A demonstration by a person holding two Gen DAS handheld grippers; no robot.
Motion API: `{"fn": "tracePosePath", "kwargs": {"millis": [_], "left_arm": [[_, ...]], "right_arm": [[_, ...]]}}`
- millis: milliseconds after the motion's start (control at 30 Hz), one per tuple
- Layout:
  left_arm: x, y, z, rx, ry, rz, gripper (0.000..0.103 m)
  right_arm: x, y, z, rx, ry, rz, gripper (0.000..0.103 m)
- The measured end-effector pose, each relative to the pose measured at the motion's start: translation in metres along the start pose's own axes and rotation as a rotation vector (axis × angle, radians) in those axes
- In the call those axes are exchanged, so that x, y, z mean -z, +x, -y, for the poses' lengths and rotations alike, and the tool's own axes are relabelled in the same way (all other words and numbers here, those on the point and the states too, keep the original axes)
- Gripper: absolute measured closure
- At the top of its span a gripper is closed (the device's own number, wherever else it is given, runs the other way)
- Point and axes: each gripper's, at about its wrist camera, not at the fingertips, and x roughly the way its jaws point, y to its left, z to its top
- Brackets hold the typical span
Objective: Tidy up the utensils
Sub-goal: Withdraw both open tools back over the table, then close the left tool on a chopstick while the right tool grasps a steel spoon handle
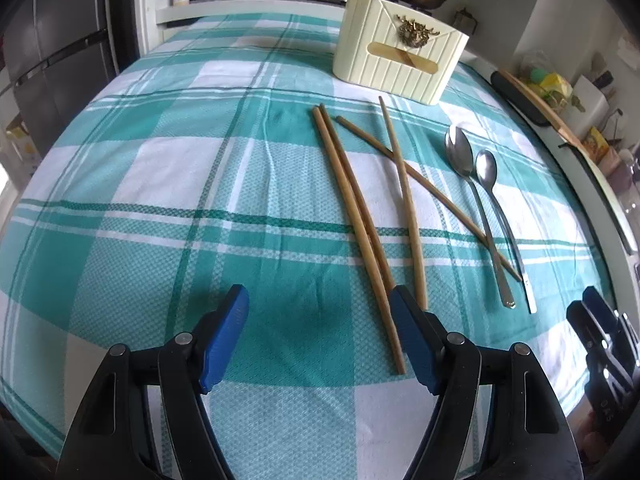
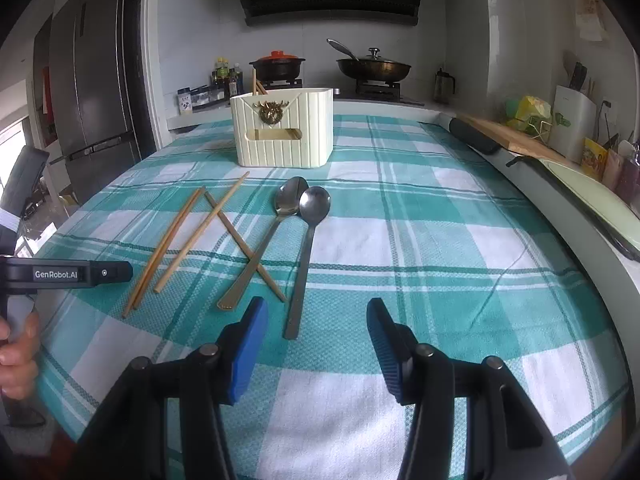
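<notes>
Several wooden chopsticks lie on the green checked tablecloth, one pair side by side and two crossed. Two metal spoons lie to their right. A cream utensil holder stands behind them with chopsticks in it. My left gripper is open and empty, its right finger beside the near ends of the paired chopsticks. My right gripper is open and empty, just before the spoon handles. The right wrist view also shows the chopsticks and the holder.
The table's right edge borders a counter with a cutting board and jars. A stove with a pan and pot stands behind. A fridge is at the left. The left gripper's body shows at the left of the right wrist view.
</notes>
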Motion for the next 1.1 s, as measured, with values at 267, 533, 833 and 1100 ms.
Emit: {"fn": "tracePosePath", "kwargs": {"millis": [267,533,833,1100], "left_arm": [[0.001,0.01,0.011,-0.084,0.071,0.018,0.026],[0.001,0.013,0.012,-0.128,0.101,0.019,0.023],[-0.026,0.028,0.004,-0.13,0.111,0.002,0.028],[-0.043,0.035,0.001,-0.15,0.087,0.018,0.068]], "right_arm": [[0.002,0.001,0.004,-0.005,0.004,-0.007,0.05],[0.001,0.006,0.009,-0.004,0.025,-0.038,0.05],[-0.032,0.051,0.029,-0.079,0.063,-0.175,0.05],[-0.065,0.114,0.009,-0.14,-0.001,-0.275,0.066]]}}
